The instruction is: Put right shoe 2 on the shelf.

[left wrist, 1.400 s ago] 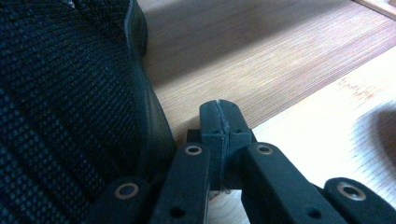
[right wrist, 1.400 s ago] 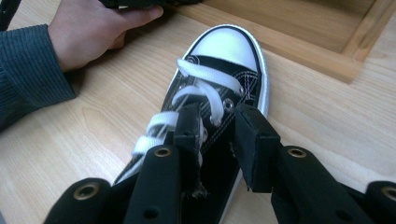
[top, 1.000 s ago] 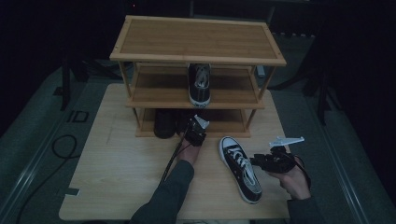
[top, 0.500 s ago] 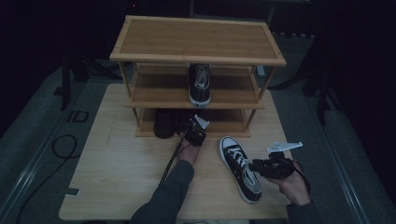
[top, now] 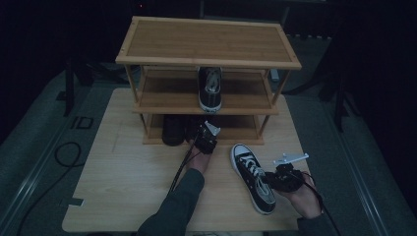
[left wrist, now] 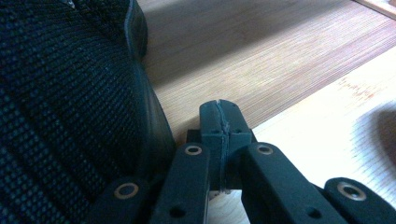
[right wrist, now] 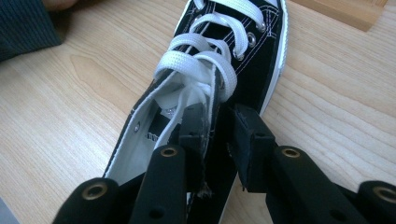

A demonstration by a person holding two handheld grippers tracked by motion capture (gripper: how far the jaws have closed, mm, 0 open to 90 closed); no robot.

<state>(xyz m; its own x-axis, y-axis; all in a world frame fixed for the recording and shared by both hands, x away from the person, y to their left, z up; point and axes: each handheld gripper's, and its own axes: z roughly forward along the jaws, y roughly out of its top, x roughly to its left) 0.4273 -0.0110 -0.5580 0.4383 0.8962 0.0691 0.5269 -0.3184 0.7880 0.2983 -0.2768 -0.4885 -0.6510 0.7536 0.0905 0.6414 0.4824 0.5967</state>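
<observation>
A black sneaker with white laces [top: 248, 169] [right wrist: 224, 42] lies on the wooden table [top: 123, 172], toe toward the shoe rack [top: 206, 39]. My right gripper [top: 269, 180] [right wrist: 219, 119] stands at its open top. One jaw is inside the shoe and the other outside, with the canvas side wall between them. The jaws have just been closing and a small gap still shows. My left gripper [top: 200, 132] [left wrist: 219, 116] is shut with nothing in it, at the front of the bottom shelf beside a black mesh shoe [top: 172, 129] [left wrist: 60, 116].
A matching sneaker [top: 210, 91] stands on the rack's middle shelf, toe toward me. The rack fills the far half of the table. A cable [top: 59, 152] lies on the floor at the left.
My right gripper has sunk a little onto the sneaker's opening and its jaws have narrowed around the side wall. The left hand has stayed where it was.
</observation>
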